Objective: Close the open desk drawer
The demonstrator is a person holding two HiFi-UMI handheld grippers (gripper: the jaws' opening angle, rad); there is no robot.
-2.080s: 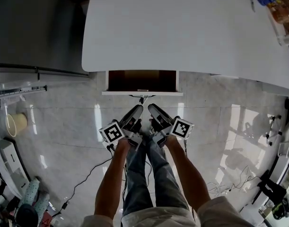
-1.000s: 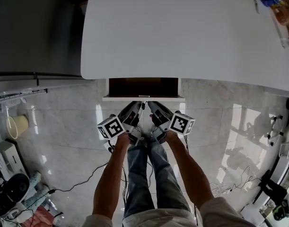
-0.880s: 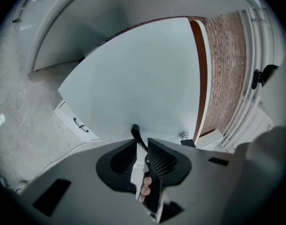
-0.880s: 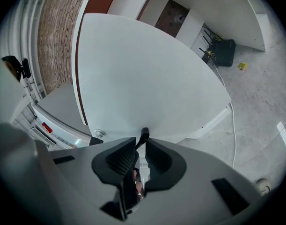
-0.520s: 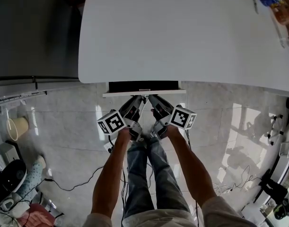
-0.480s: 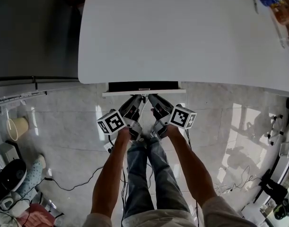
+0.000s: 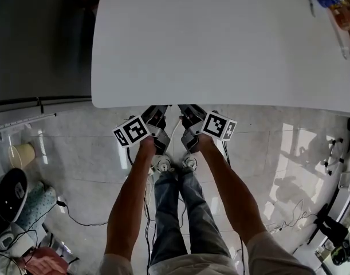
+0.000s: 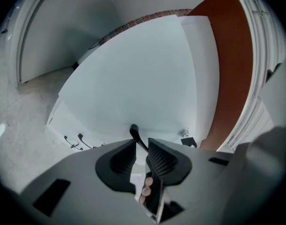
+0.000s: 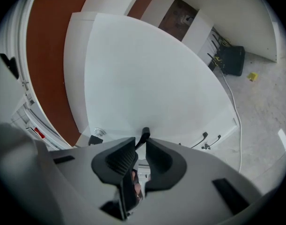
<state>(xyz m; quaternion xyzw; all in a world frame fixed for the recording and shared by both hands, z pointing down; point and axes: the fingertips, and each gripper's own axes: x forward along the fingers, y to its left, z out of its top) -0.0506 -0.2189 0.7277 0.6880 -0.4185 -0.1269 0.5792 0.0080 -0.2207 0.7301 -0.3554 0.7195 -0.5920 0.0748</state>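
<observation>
Left tongs (image 8: 142,144) and right tongs (image 9: 140,146) stand slightly apart around the black drawer handle (image 8: 134,131), gripping nothing; the left jaws have just widened. The drawer front (image 8: 133,88) sits under the white tabletop (image 7: 220,39), apparently pushed home. Next, withdraw both straight back.

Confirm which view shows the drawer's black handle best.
Left gripper view: the handle stands out dark against the white panel behind it. The right gripper view shows it too, but less of it. The head view shows none of it; the desk top hides it.
</observation>
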